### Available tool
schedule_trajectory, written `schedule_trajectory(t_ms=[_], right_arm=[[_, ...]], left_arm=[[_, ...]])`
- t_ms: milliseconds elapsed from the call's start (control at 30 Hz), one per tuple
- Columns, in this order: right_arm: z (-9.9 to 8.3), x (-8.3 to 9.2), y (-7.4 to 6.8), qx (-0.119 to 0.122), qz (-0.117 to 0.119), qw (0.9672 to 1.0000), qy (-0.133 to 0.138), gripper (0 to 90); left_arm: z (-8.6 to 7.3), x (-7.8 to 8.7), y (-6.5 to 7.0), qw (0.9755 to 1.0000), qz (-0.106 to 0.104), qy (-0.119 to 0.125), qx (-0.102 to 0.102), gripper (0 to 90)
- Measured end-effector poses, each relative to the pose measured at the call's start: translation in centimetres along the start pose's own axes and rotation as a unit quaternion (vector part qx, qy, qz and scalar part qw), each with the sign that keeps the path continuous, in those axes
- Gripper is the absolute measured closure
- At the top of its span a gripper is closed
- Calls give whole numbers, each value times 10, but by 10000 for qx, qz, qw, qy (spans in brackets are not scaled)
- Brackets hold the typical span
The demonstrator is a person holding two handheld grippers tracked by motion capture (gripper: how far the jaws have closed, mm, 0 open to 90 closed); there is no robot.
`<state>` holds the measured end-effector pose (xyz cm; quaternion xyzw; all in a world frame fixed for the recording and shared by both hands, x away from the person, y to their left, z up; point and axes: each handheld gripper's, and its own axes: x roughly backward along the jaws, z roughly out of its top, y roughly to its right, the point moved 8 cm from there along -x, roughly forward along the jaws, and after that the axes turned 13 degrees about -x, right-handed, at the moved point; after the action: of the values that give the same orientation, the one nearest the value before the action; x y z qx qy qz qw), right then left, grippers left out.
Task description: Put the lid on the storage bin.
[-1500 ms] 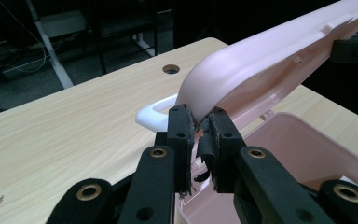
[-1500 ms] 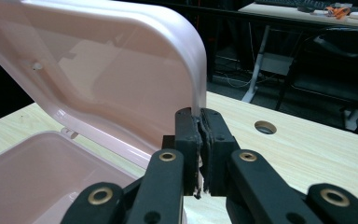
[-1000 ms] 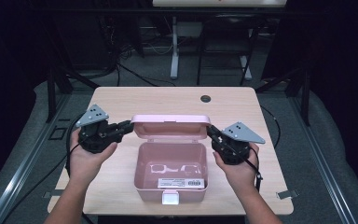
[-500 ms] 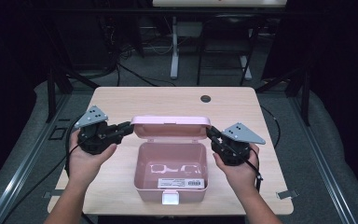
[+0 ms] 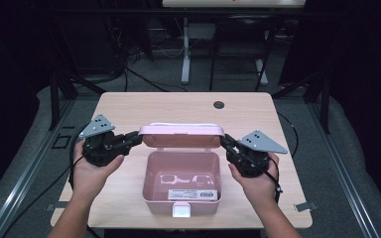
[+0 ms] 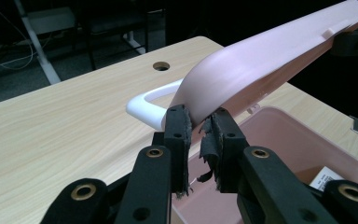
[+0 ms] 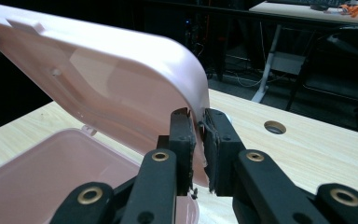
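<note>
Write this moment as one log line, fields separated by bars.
scene: pink box on table, lid raised | left gripper: grips lid's edge | right gripper: grips opposite edge | inside: labelled item

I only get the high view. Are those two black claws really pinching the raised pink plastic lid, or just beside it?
Observer: The left gripper has the pink plastic lid rim between its pads, apparently pressed.
Operator: And the other?
Observer: The right gripper grips the opposite corner; its jaws have just been opening slightly, with the rim between them.
Operator: Anything behind the lid?
Observer: A white plastic handle on its outer side.
</note>
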<state>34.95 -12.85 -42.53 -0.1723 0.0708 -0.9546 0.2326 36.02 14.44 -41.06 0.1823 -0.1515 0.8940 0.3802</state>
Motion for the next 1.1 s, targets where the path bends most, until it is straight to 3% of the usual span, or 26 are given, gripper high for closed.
schedule_trajectory(t_ms=[1100], right_arm=[[-5, 20, -12, 136, 107, 9998, -34, 792]], left_arm=[[-12, 9, 12, 9998, -177, 83, 31, 771]])
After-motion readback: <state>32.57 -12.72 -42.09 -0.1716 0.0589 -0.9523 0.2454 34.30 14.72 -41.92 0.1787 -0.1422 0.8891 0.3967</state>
